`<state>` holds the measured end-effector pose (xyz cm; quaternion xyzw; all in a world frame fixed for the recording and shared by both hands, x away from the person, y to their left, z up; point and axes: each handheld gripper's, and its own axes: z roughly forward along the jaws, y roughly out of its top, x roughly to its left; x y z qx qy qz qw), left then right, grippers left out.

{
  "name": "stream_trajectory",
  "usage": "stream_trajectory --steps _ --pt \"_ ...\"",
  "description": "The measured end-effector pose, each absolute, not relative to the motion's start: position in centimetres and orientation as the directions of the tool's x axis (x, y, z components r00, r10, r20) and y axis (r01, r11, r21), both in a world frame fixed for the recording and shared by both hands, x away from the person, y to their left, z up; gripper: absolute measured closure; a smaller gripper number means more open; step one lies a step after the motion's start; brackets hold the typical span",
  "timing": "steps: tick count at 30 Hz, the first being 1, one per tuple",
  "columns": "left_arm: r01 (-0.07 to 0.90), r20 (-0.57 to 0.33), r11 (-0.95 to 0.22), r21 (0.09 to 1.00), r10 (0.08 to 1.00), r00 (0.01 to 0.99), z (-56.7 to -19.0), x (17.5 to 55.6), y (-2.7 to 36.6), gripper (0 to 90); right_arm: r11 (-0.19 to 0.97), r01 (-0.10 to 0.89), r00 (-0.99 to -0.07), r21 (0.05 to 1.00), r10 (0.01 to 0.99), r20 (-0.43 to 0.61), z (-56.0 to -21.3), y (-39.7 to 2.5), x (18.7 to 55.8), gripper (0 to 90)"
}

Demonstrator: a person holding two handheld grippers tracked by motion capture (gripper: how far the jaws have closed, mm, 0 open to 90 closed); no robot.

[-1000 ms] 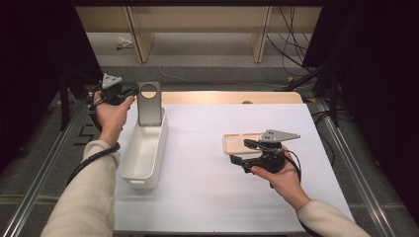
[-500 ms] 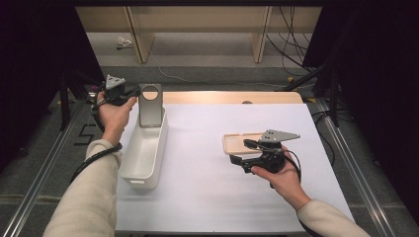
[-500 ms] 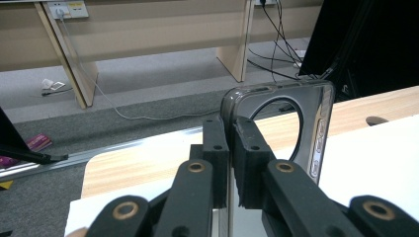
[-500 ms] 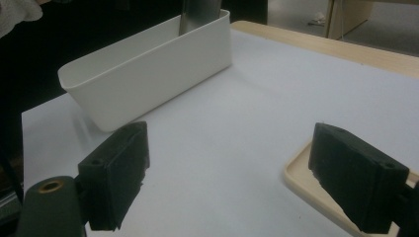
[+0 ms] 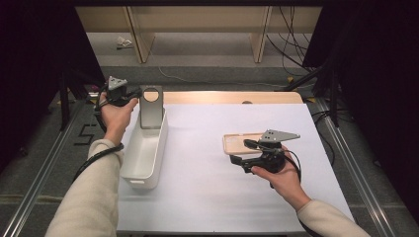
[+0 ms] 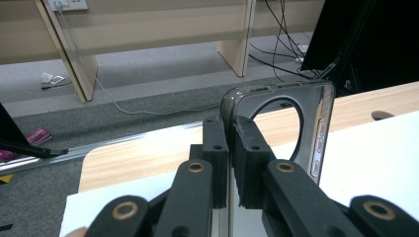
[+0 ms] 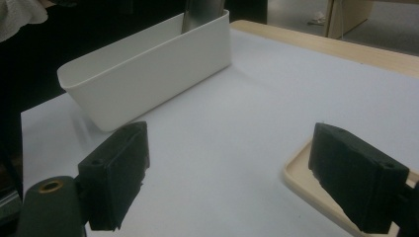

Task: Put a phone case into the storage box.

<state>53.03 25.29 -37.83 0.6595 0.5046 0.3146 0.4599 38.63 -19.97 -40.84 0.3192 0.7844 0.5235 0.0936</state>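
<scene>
The left claw [image 5: 132,94] was clamped on the edge of a dark grey phone case [image 5: 151,107], which stood upright at the far end of the white bin [image 5: 143,148], its lower part inside the bin and its round camera opening above the rim. In the left gripper view the two jaws pressed flat against the case's side wall [image 6: 276,113]. To finish this step well, the case probably needed to be lowered straight down, kept clear of the bin's far wall, and released only once its bottom edge rested on the bin floor, so that it would not tip out. The left forearm reached along the bin's outer side, wrist turned inward toward the case.

To the right of the bin, well apart from it, the right claw [image 5: 237,160] hovered with its jaws wide apart just beside a beige phone case [image 5: 239,143] lying flat on the table [image 5: 197,197]. The right hand [image 5: 276,165] gripped from behind, pointing toward the bin.
</scene>
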Motion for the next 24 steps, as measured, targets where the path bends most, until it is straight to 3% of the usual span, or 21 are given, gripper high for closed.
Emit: stream_trajectory --steps 24 --pt "0.403 -0.022 -0.096 0.910 0.960 0.278 -38.90 53.52 25.38 82.7 0.251 0.406 -0.778 0.879 0.599 0.189 -40.89 -19.99 38.67 16.6"
